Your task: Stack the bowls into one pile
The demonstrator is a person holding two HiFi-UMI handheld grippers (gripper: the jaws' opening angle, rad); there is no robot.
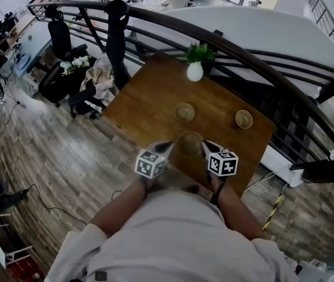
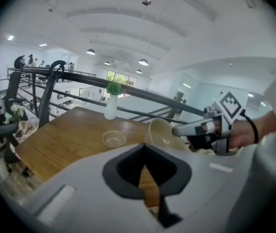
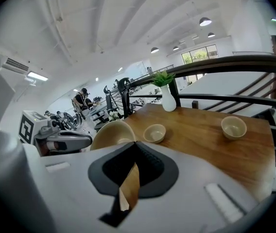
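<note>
Left tongs (image 1: pixel 167 147) and right tongs (image 1: pixel 206 145), both closed on nothing, flank the big bowl (image 1: pixel 189 142) by the worktop (image 1: pixel 149 98)'s near edge

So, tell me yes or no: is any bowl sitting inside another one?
No: the head view shows the near bowl, the middle bowl and the right bowl each apart from the others, none nested.

Seemingly wooden floor (image 1: pixel 67 169), dark curved railing (image 1: pixel 161 17)
</note>
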